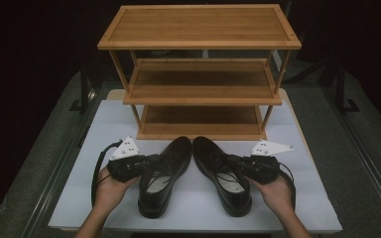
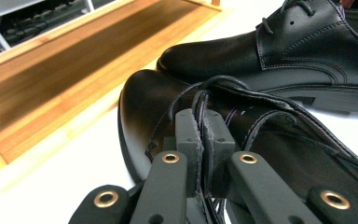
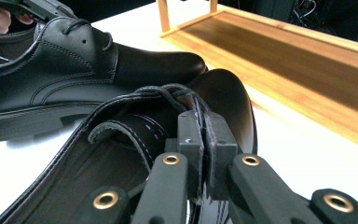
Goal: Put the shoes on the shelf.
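Nothing readable anywhere that I can make out — no brand on either black shoe [image 1: 162, 173], none on the wooden rack [image 1: 201, 74]; insoles are maybe too dim to tell.

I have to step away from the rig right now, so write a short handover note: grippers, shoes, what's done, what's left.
Left gripper: jaws shut on the left shoe, pinching its upper edge by the laces.
Right gripper: jaws shut on the right shoe, same kind of pinch.
Both shoes sit on the white table, toes touching, before the wooden rack.
Done: both shoes gripped.
Left, probably: lift the shoes onto a rack shelf; none holds a shoe yet.
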